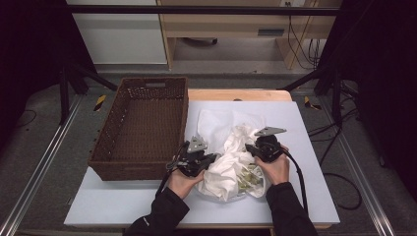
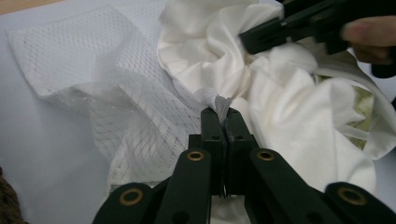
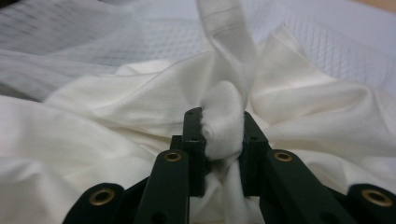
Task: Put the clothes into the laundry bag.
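A crumpled white garment (image 1: 235, 162) lies on the pale table (image 1: 147, 196), partly inside a white mesh laundry bag (image 1: 216, 122). My left gripper (image 1: 212, 158) is shut on a thin edge of the mesh bag (image 2: 140, 116), pinched at the tips of my left gripper (image 2: 223, 112). My right gripper (image 1: 250, 148) is shut on a thick bunched fold of the white garment (image 3: 140, 121); the wad bulges between the jaws of my right gripper (image 3: 223, 123). The left gripper view also shows the right gripper (image 2: 261, 37) biting the garment (image 2: 280, 102) farther off.
A dark brown wicker basket (image 1: 113, 147) stands at the table's left, close beside my left hand. A wooden strip (image 1: 236, 94) runs along the table's far edge. Cables trail from both grippers over the near table. A greenish patch (image 1: 250, 178) shows inside the cloth.
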Available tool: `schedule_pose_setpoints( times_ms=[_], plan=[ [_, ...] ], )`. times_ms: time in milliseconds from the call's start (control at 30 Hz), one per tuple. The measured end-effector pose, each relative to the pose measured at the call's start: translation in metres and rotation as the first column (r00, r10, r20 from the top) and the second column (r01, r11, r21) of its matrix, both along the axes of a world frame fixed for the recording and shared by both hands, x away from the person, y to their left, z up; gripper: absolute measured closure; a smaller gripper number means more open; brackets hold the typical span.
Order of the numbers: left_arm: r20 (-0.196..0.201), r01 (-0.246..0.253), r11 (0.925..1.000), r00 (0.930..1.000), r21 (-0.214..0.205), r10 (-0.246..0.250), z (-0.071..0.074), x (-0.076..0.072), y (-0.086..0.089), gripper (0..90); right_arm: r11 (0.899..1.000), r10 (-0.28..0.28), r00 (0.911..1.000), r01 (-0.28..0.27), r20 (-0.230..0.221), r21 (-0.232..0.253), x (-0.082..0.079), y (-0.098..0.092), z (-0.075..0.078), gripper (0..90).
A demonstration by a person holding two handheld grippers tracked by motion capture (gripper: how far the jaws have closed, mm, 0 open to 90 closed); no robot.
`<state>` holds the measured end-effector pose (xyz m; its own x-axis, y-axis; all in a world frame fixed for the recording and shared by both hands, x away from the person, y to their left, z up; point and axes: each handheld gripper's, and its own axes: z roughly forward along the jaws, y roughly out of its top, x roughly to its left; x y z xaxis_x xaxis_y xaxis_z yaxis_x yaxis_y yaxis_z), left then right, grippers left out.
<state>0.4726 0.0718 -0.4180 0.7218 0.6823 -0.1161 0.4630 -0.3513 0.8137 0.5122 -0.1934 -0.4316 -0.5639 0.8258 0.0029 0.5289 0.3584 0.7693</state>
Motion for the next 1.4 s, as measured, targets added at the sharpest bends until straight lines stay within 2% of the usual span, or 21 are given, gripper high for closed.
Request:
schedule_pose_setpoints(
  times_ms=[67, 100, 167, 233, 300, 400, 467, 567, 633, 700, 767, 833, 867, 933, 1000, 1067, 1100, 1167, 1233, 1333, 1400],
  plan=[
    [-0.001, -0.007, 1.0, 1.0, -0.001, 0.007, 0.002, 0.002, 0.001, 89.3, 0.997, 0.057, 0.9972, -0.06, 0.048, 0.046, -0.016, 0.0, 0.013, 78.8],
    [-0.003, -0.009, 0.9999, 1.0, -0.004, 0.009, 0.003, 0.003, 0.001, 89.3, 0.99, 0.111, 0.9899, -0.117, 0.088, 0.074, -0.03, 0.0, 0.022, 78.9],
    [-0.008, -0.015, 0.9998, 0.9999, -0.014, 0.015, 0.005, 0.004, 0.001, 89.3, 0.977, 0.18, 0.9756, -0.192, 0.126, 0.095, -0.049, 0.003, 0.031, 79.0],
    [-0.001, -0.018, 0.9998, 0.9998, -0.011, 0.018, 0.008, 0.006, 0.0, 89.3, 0.953, 0.269, 0.9521, -0.285, 0.145, 0.101, -0.07, 0.013, 0.031, 79.0],
    [0.005, -0.022, 0.9997, 0.9998, -0.011, 0.022, 0.011, 0.006, -0.002, 89.3, 0.935, 0.326, 0.9356, -0.34, 0.136, 0.102, -0.079, 0.022, 0.025, 79.0],
    [0.019, -0.02, 0.9998, 0.9996, 0.001, 0.02, 0.017, 0.005, -0.004, 89.4, 0.917, 0.373, 0.923, -0.382, 0.094, 0.117, -0.079, 0.04, 0.009, 79.0],
    [0.021, -0.022, 0.9998, 0.9995, -0.004, 0.022, 0.018, 0.006, -0.005, 89.4, 0.911, 0.393, 0.9181, -0.396, 0.054, 0.113, -0.075, 0.05, 0.002, 79.1],
    [0.022, -0.008, 1.0, 0.9997, -0.001, 0.008, 0.02, 0.004, -0.009, 89.4, 0.916, 0.392, 0.9196, -0.393, 0.027, 0.084, -0.07, 0.063, -0.004, 79.1],
    [0.025, -0.002, 1.0, 0.9997, -0.005, 0.002, 0.021, 0.001, -0.011, 89.5, 0.924, 0.371, 0.9286, -0.37, 0.003, 0.096, -0.062, 0.068, -0.01, 79.2],
    [0.032, -0.001, 1.0, 0.9995, -0.003, 0.001, 0.022, -0.002, -0.012, 89.5, 0.938, 0.331, 0.9433, -0.327, -0.021, 0.113, -0.052, 0.072, -0.017, 79.2],
    [0.033, -0.004, 1.0, 0.9994, 0.002, 0.004, 0.019, -0.002, -0.011, 89.6, 0.965, 0.25, 0.9683, -0.25, 0.01, 0.08, -0.048, 0.078, -0.021, 78.8],
    [0.025, -0.007, 0.9999, 0.9997, -0.009, 0.008, 0.017, 0.001, -0.008, 89.5, 0.978, 0.202, 0.9788, -0.203, 0.035, 0.053, -0.049, 0.084, -0.022, 78.2],
    [0.021, -0.01, 0.9998, 0.9997, -0.018, 0.01, 0.017, 0.001, -0.006, 89.5, 0.979, 0.196, 0.9794, -0.198, 0.047, 0.042, -0.05, 0.086, -0.022, 76.8],
    [0.025, -0.016, 0.9996, 0.9995, -0.024, 0.017, 0.017, 0.003, 0.0, 89.4, 0.971, 0.228, 0.9718, -0.231, 0.062, 0.062, -0.053, 0.08, -0.018, 72.7],
    [0.028, -0.025, 0.9991, 0.9993, -0.034, 0.026, 0.019, 0.003, 0.004, 89.4, 0.945, 0.275, 0.9584, -0.284, 0.078, 0.161, -0.06, 0.061, -0.006, 65.6],
    [0.027, -0.026, 0.9992, 0.9993, -0.031, 0.026, 0.02, 0.004, 0.006, 89.4, 0.928, 0.27, 0.9569, -0.288, 0.107, 0.237, -0.064, 0.042, 0.007, 60.4],
    [0.029, -0.025, 0.9993, 0.9993, -0.027, 0.026, 0.021, 0.004, 0.006, 89.4, 0.927, 0.248, 0.9597, -0.275, 0.133, 0.256, -0.066, 0.03, 0.015, 57.6],
    [0.035, -0.022, 0.9996, 0.9991, -0.019, 0.023, 0.021, 0.003, 0.004, 89.4, 0.944, 0.195, 0.9676, -0.229, 0.16, 0.235, -0.063, 0.018, 0.023, 50.0],
    [0.04, -0.018, 0.9998, 0.999, -0.012, 0.019, 0.022, 0.003, 0.003, 89.4, 0.963, 0.144, 0.9756, -0.177, 0.165, 0.204, -0.055, 0.013, 0.024, 38.8],
    [0.036, -0.013, 0.9997, 0.9993, -0.018, 0.014, 0.022, 0.004, 0.001, 89.4, 0.963, 0.155, 0.9797, -0.178, 0.127, 0.201, -0.042, 0.025, 0.011, 25.0],
    [0.038, -0.01, 0.9996, 0.9992, -0.025, 0.011, 0.023, 0.004, 0.001, 89.4, 0.969, 0.183, 0.9796, -0.194, 0.084, 0.15, -0.034, 0.042, -0.004, 20.0]
  ],
)
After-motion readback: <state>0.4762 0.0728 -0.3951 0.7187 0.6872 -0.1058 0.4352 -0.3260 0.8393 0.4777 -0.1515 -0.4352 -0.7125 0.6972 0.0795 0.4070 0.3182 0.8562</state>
